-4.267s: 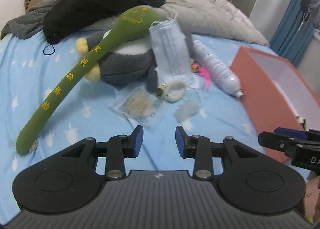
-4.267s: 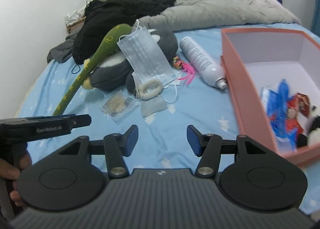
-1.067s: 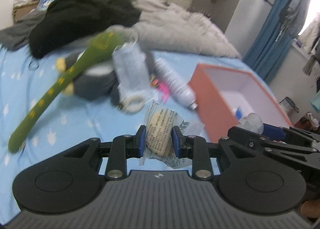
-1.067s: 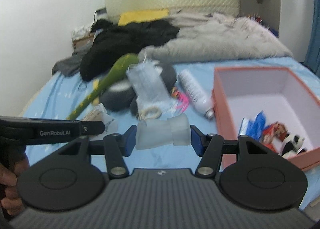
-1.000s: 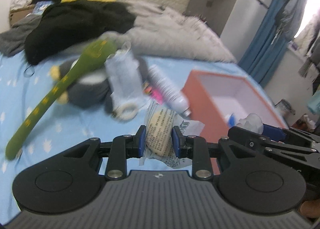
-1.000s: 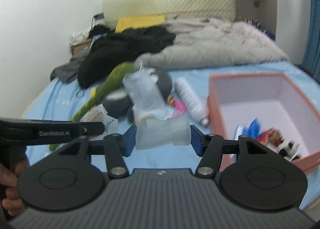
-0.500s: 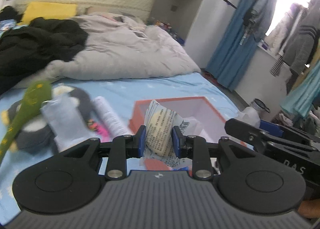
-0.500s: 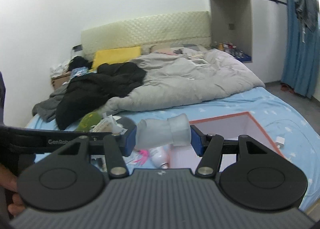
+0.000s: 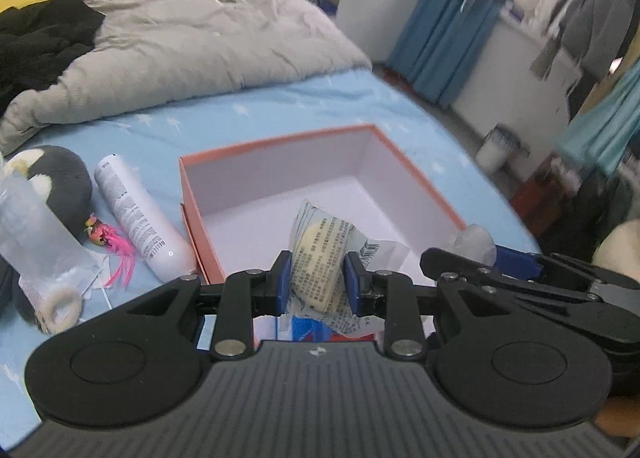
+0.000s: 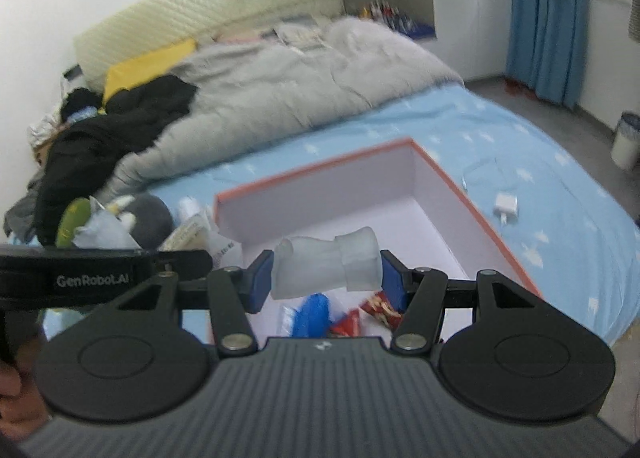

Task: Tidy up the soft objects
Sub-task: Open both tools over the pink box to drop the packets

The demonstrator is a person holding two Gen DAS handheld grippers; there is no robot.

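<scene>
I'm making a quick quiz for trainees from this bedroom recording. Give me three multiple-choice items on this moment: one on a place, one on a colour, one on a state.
1. Where does the white bottle lie?
A. inside the box
B. on the bed sheet beside the box
C. on the floor

2. What colour is the outside of the box?
A. orange-red
B. green
C. black

3. What is the left gripper doing?
A. open, holding nothing
B. shut on the printed packet
C. shut on the white bottle

Answers: 1 B, the bottle rests on the blue sheet left of the box wall. 2 A, its rim and outer wall are orange-red. 3 B, the packet sits squeezed between the blue pads.
</scene>
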